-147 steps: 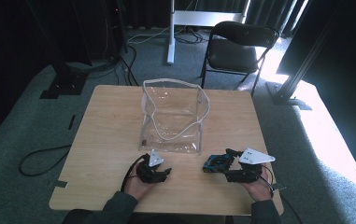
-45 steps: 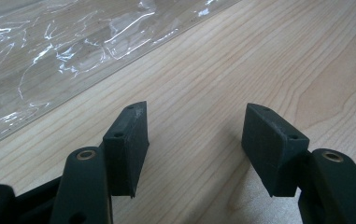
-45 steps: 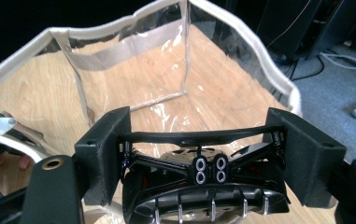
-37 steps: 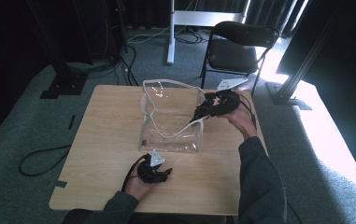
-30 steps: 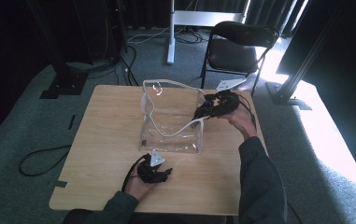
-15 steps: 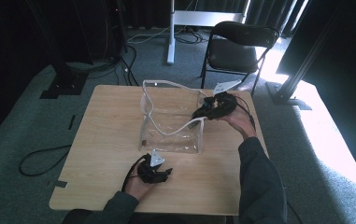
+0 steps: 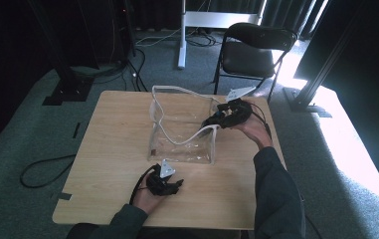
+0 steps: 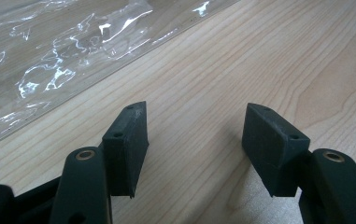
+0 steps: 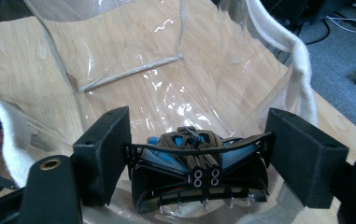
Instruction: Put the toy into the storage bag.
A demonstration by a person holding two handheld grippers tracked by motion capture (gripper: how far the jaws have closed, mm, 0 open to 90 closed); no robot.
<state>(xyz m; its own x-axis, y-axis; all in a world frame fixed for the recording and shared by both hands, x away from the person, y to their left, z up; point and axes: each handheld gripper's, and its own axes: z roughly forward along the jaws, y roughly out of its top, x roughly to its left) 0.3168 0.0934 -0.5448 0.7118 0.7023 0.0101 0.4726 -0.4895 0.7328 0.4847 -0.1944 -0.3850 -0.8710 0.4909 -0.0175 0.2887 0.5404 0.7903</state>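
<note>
My right tool [image 9: 199, 144], gripping the black-and-blue clip [image 9: 189, 163], has moved from the surface [image 8: 283, 56] in front of the clear bag [image 7: 182, 134] to its right rim (drop-in likely next); my left tool [image 8: 194, 135] gapes wide and empty in front of the bag.

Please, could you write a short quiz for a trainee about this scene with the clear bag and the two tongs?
1. True or false: the left tongs stand open over the wooden table, with nothing between them.
2. What do the right tongs hold?
A) a white towel
B) a black and blue clip
C) a pen
3. Fill in the missing word: the right tongs hold the clip at the open top of the clear ____.

Key
1. True.
2. B. The clip spans the gap and touches both pads.
3. bag
</note>
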